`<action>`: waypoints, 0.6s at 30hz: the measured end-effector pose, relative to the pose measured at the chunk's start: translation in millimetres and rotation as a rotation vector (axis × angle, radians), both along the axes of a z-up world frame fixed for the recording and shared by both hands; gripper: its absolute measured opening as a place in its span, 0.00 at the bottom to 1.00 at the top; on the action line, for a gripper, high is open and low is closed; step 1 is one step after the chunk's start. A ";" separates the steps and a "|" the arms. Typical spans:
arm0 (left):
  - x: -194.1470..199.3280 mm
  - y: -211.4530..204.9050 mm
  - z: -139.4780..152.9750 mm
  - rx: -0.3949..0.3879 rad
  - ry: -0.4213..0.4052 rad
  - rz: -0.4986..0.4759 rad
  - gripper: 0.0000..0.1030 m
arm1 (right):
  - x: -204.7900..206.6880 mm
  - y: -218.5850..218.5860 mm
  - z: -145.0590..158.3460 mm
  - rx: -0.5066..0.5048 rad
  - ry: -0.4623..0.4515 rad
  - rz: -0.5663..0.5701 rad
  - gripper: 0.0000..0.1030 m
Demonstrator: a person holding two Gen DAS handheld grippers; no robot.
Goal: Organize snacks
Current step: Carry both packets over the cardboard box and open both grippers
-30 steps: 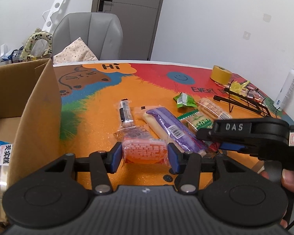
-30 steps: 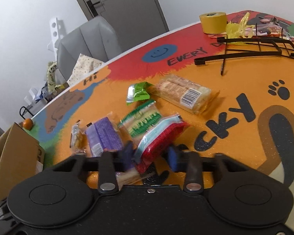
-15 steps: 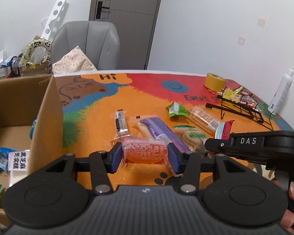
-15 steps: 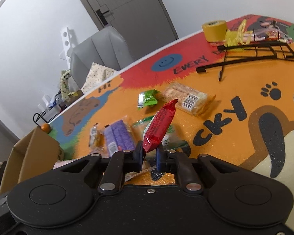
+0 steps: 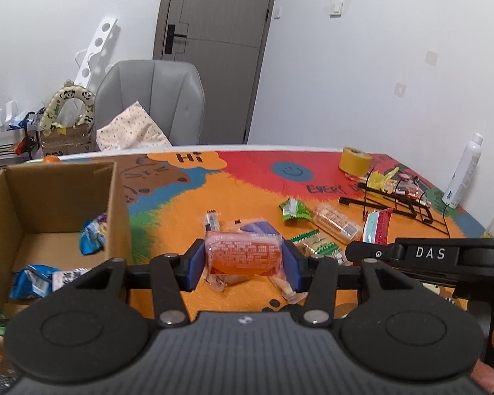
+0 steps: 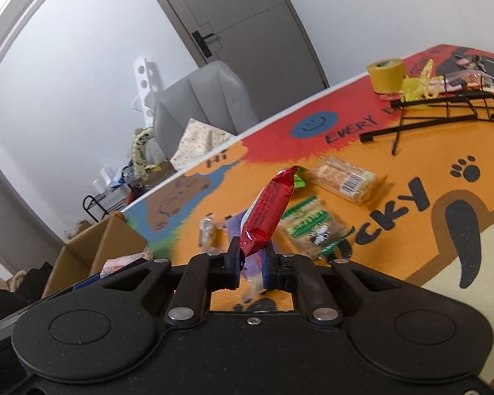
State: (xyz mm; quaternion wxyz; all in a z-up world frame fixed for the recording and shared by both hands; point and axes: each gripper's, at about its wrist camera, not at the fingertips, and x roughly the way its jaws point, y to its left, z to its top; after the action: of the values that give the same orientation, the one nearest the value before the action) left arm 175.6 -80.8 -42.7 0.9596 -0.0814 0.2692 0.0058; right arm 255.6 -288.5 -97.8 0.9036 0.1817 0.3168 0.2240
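Note:
My left gripper (image 5: pixel 243 265) is shut on an orange snack packet (image 5: pixel 243 256), held above the colourful table. To its left stands an open cardboard box (image 5: pixel 115 204) with blue packets (image 5: pixel 90 235) inside. My right gripper (image 6: pixel 251 265) is shut on the lower end of a red snack packet (image 6: pixel 270 209), which sticks up tilted; the same red packet (image 5: pixel 377 228) shows in the left wrist view. Loose on the table lie a green packet (image 5: pixel 294 210), a clear cracker pack (image 6: pixel 345 179), a green-striped pack (image 6: pixel 313 227) and a purple packet (image 5: pixel 260 228).
A black wire rack (image 6: pixel 444 112), a yellow tape roll (image 6: pixel 387 74) and a white bottle (image 5: pixel 462 171) stand at the far right of the table. A grey chair (image 5: pixel 151 98) is behind the table. A hand's fingers (image 5: pixel 490 362) show at bottom right.
Both grippers have risen with their packets. The right gripper closed on the red packet and lifted it off the table so it stands upright. More of the box interior has come into the left view.

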 end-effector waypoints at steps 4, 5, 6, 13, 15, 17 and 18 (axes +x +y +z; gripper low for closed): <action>-7.2 6.2 10.4 0.001 -0.024 0.003 0.47 | -5.5 8.7 7.7 -0.001 -0.021 0.021 0.10; -8.7 8.6 12.7 0.001 -0.030 0.007 0.47 | -6.7 11.5 9.3 -0.002 -0.026 0.028 0.10; -10.5 11.2 14.2 0.001 -0.033 0.009 0.47 | -7.9 14.9 11.2 -0.005 -0.031 0.035 0.10; -19.0 35.5 23.0 -0.008 -0.049 0.044 0.47 | -17.3 40.7 25.1 -0.019 -0.067 0.094 0.10; -21.4 42.2 24.2 -0.009 -0.051 0.056 0.47 | -19.6 49.3 29.3 -0.020 -0.079 0.115 0.10; -24.1 50.0 25.6 -0.009 -0.052 0.070 0.47 | -21.8 58.1 33.2 -0.023 -0.092 0.131 0.10; -25.7 53.9 26.4 -0.009 -0.052 0.077 0.47 | -22.5 62.1 34.4 -0.023 -0.095 0.141 0.10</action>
State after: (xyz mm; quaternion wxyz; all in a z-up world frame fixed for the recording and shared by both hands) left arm 149.8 -26.9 -16.3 0.9650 -0.0960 0.2407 0.0392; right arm 233.1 -226.4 -63.4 0.9016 0.1379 0.2880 0.2918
